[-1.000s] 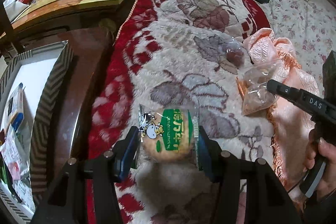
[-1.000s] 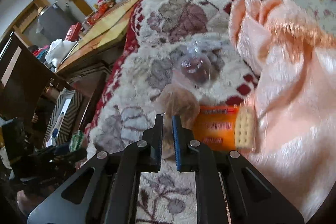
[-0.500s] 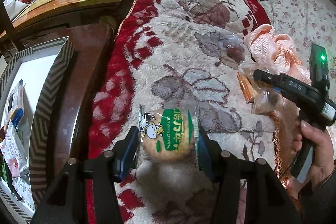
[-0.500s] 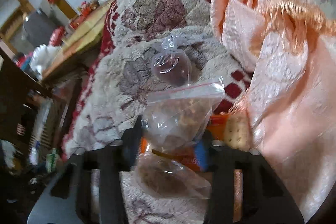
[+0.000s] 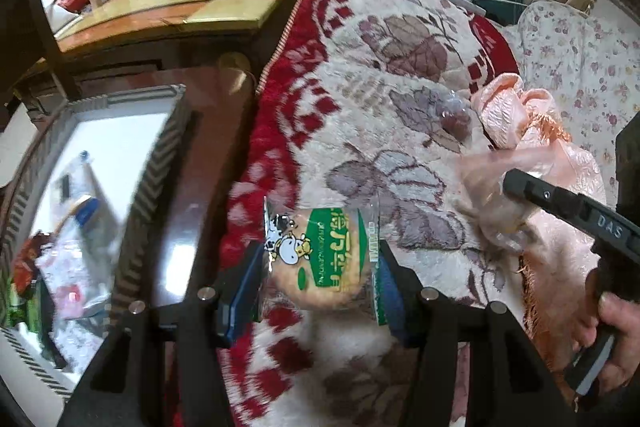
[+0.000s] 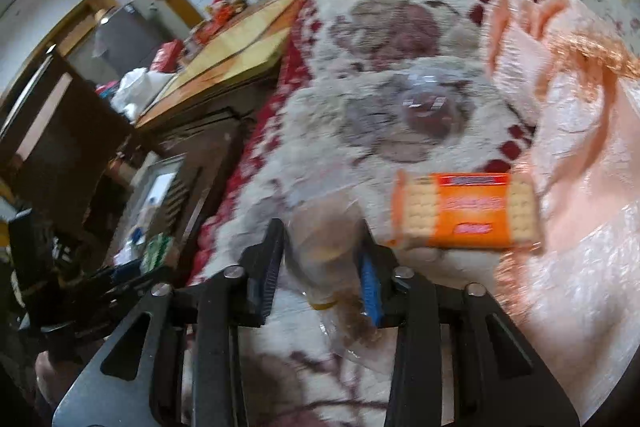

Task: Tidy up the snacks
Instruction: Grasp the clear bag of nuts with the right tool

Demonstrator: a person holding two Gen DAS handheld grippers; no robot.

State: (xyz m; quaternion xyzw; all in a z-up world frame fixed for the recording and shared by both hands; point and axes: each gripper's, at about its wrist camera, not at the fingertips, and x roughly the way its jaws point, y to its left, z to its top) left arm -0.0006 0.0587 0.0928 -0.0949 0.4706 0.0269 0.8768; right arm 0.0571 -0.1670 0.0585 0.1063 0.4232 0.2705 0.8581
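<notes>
Plainly, what matters now is where the white tray [image 5: 120, 123] lies from each load. In the left wrist view it sits off to the left of the left gripper [image 5: 316, 279], across the dark wooden ledge [image 5: 192, 187] that borders the floral blanket [image 5: 372, 75], and other packets already lie in it. That gripper is clamped on a round rice cracker packet [image 5: 324, 251] with a green label, one pad against each side edge, so the disc faces the camera and its width spans the jaws. The right gripper [image 6: 320, 267] is farther from the tray; seen from the left wrist it reaches in from the right edge, a hand [image 5: 612, 343] on its grip. Its jaws are closing, and a clear plastic bag [image 6: 324, 239] of brownish snacks hangs between them, though blur makes it hard to say whether the pads yet press it firmly. Beside it on the blanket lies an orange cracker pack [image 6: 468, 211], long axis across the view, touching the pink satin cloth [image 6: 580, 187]; a small clear-wrapped sweet [image 6: 432, 111] rests farther up. The left hand looks the nearer one to deliver, carrying its packet sideways over the ledge.
</notes>
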